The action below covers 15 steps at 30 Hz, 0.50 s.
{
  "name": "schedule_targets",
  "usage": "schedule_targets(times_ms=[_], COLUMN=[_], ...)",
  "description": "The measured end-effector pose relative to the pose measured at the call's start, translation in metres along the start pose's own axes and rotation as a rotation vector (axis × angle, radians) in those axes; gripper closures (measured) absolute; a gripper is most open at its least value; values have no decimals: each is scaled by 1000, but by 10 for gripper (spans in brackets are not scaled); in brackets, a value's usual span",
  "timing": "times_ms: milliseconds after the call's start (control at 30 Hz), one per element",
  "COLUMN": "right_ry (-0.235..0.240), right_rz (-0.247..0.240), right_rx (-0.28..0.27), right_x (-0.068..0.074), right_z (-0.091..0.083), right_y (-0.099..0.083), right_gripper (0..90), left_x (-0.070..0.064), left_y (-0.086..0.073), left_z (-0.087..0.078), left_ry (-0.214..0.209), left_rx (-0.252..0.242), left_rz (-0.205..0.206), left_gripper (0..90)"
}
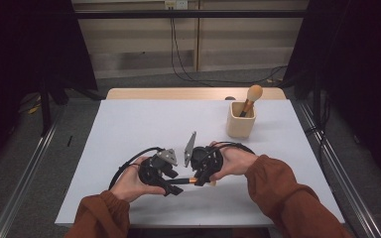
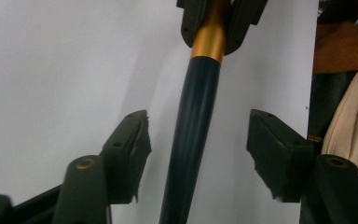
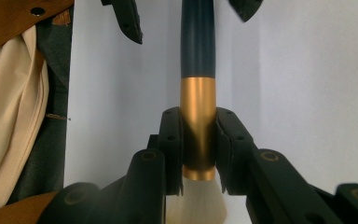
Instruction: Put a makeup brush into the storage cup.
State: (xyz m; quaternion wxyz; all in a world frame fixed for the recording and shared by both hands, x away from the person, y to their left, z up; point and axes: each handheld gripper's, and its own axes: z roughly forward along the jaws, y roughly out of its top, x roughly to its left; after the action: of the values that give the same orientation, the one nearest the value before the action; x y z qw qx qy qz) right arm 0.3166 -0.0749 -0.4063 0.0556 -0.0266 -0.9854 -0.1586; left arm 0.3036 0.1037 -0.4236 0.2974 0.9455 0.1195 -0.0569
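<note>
A makeup brush with a dark handle, gold ferrule and white bristles lies level just above the white table near its front edge. My right gripper is shut on the gold ferrule, its pads pressing both sides, with the bristles behind them. My left gripper is open, and its pads stand well apart on either side of the dark handle without touching it. The two grippers face each other along the brush.
A beige holder cup stands at the back right of the table with a second, tan-headed brush upright in it. A wooden strip runs along the table's far edge. Metal rails flank the table on the floor.
</note>
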Motion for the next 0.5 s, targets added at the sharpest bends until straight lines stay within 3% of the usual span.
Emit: schedule_targets(times_ms=[167, 267, 367, 500], right_ry=[4, 4, 7, 9], right_rz=[4, 9, 6, 16], right_rx=[-4, -11, -19, -22], right_x=[-1, -1, -2, -4], right_z=[0, 0, 0, 1], right_y=[0, -1, -2, -2], right_gripper=[741, 741, 741, 741], left_x=[1, 2, 3, 3], left_y=[3, 3, 3, 4], left_z=[2, 0, 0, 1], left_ry=[2, -4, 6, -10], left_rx=[3, -9, -7, -13], left_rz=[-10, -13, -10, 6], left_gripper=[458, 549, 572, 616])
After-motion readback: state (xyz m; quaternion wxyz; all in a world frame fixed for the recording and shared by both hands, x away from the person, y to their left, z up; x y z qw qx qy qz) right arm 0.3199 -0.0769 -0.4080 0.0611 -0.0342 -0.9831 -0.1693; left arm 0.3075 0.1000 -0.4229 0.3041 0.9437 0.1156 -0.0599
